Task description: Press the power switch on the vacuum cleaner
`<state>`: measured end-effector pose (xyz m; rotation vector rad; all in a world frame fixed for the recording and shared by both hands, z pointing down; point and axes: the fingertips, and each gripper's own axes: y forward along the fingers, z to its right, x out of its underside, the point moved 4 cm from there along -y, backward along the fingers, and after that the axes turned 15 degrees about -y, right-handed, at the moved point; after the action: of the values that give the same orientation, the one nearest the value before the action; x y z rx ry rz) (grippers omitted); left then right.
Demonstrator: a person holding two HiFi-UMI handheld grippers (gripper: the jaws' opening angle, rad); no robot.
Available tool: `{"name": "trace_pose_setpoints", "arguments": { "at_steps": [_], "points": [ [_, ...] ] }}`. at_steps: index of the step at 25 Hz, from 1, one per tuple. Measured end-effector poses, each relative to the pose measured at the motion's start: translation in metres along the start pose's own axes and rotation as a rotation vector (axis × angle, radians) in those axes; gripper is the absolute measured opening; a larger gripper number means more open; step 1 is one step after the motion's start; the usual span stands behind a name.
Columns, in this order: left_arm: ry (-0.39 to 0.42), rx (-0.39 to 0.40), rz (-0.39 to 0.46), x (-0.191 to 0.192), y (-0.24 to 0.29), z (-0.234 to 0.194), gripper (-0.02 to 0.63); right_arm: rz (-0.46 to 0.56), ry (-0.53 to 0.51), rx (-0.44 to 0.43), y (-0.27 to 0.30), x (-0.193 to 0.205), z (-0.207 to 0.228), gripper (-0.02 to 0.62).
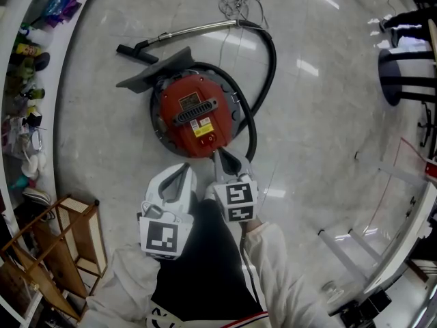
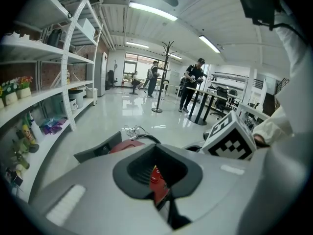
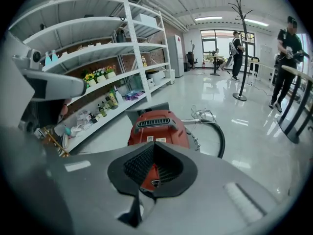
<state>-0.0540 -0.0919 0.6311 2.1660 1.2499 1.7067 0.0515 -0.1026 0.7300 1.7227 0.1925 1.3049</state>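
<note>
Right hand-held gripper (image 1: 221,154), jaws pressed together to form a blunt pressing tip, points at the near edge of the vacuum cleaner (image 1: 196,111); left hand-held gripper (image 1: 184,173), likewise closed, idles beside.

The right claw (image 1: 227,161) points at the near edge of the red vacuum cleaner (image 1: 194,108) (touching or just short, hard to tell), whose black hose (image 1: 270,53) loops beyond it. The left claw (image 1: 181,176) sits just beside the right one, short of the vacuum cleaner.

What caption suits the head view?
Shut right gripper points at the near edge of the red vacuum; left gripper beside it, also shut.
</note>
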Motion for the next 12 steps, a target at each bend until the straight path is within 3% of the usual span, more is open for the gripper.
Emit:
{"name": "trace_pose_setpoints", "arguments": {
  "at_steps": [12],
  "points": [
    [-0.011,0.005,-0.013,0.003,-0.003,-0.001,0.0,-0.086,0.018,-0.039,0.044,0.021,0.002,0.0]
  ]
}}
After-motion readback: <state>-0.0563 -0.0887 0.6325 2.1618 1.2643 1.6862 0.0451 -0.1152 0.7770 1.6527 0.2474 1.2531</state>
